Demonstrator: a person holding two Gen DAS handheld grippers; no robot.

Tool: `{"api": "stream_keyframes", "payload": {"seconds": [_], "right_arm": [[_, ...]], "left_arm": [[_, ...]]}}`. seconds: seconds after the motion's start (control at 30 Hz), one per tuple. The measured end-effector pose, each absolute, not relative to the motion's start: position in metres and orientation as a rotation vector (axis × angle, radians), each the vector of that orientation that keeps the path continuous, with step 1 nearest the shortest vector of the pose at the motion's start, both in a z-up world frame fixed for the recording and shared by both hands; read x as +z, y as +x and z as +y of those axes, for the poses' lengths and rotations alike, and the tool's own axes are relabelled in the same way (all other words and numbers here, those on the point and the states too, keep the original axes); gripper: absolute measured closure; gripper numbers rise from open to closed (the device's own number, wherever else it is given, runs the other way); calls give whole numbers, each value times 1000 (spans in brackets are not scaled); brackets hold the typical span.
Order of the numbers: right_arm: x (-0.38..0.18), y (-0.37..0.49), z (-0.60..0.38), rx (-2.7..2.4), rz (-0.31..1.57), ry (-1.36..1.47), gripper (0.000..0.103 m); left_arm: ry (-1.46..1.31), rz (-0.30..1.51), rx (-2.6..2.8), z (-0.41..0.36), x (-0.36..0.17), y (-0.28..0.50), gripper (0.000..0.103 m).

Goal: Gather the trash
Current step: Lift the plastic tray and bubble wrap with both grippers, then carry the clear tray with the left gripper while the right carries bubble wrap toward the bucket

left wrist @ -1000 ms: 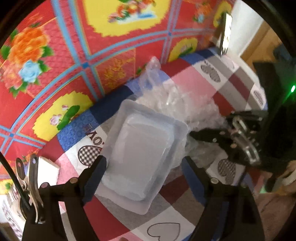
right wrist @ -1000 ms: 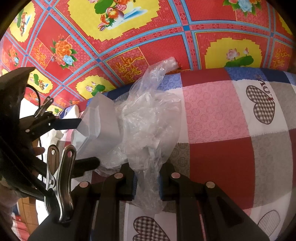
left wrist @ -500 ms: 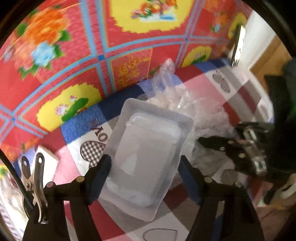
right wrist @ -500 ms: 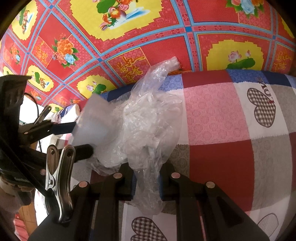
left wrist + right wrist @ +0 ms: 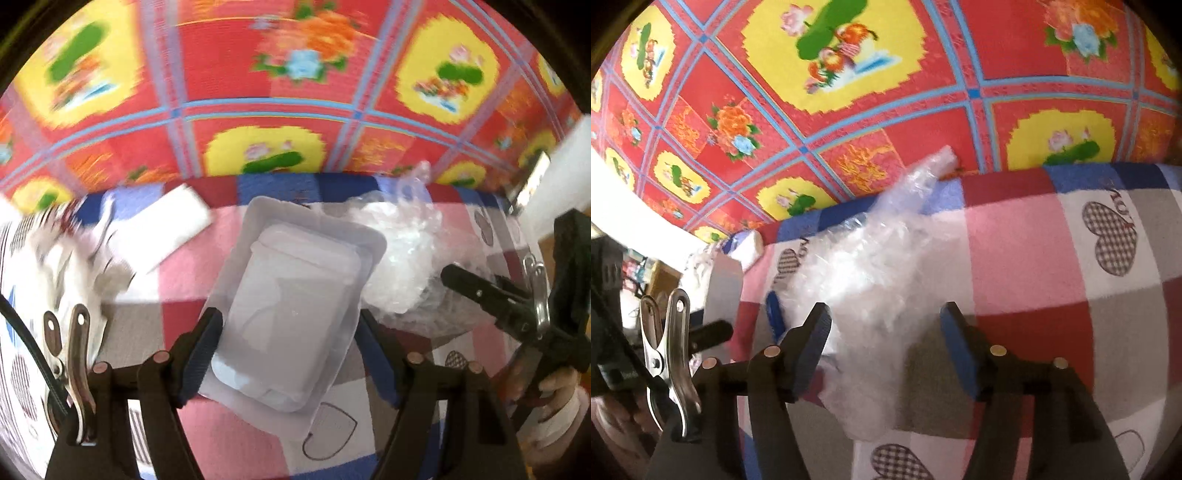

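The left gripper [image 5: 288, 347] pinches a clear plastic tray [image 5: 295, 310] between its fingers, above the checkered bed cover [image 5: 1034, 266]. The right gripper [image 5: 884, 339] has just been opening; its fingers now stand spread, with the crinkly plastic bag [image 5: 871, 266] lying loose between them, reaching toward 12 o'clock.

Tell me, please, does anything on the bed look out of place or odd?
Yes. A crumpled clear plastic bag lies loose on the checked cover, between the open right gripper jaws. The left gripper holds a plastic tray askew.
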State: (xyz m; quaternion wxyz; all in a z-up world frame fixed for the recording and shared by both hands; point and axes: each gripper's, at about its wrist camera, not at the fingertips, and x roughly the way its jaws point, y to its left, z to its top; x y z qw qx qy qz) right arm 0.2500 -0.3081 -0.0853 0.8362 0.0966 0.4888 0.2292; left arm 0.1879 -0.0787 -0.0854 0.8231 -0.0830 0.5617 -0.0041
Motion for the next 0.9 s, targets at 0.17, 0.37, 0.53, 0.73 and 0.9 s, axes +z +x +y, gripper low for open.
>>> {"api": "stream_keyframes", "payload": {"seconds": [0.17,0.37,0.53,0.73,0.9], "right_arm": [[-87,257,-290,468,1016,153,34],[-100,263,-277,442,1027,82,34],[-103,260,-276,442,1007,51,66],[-86,246,-271,495,934,34,93],[-49,225,-265,493,813,5,95]], "left_arm": [[-255,1185,83,-65,-84,170,26],[-299,1182,140,-60,-84,151,26],[-301,1167,167,-58,-79,137,26],[-304,1146,193,-54,-71,121,26],[-327,1129,207,-49,-67,109,26]]}}
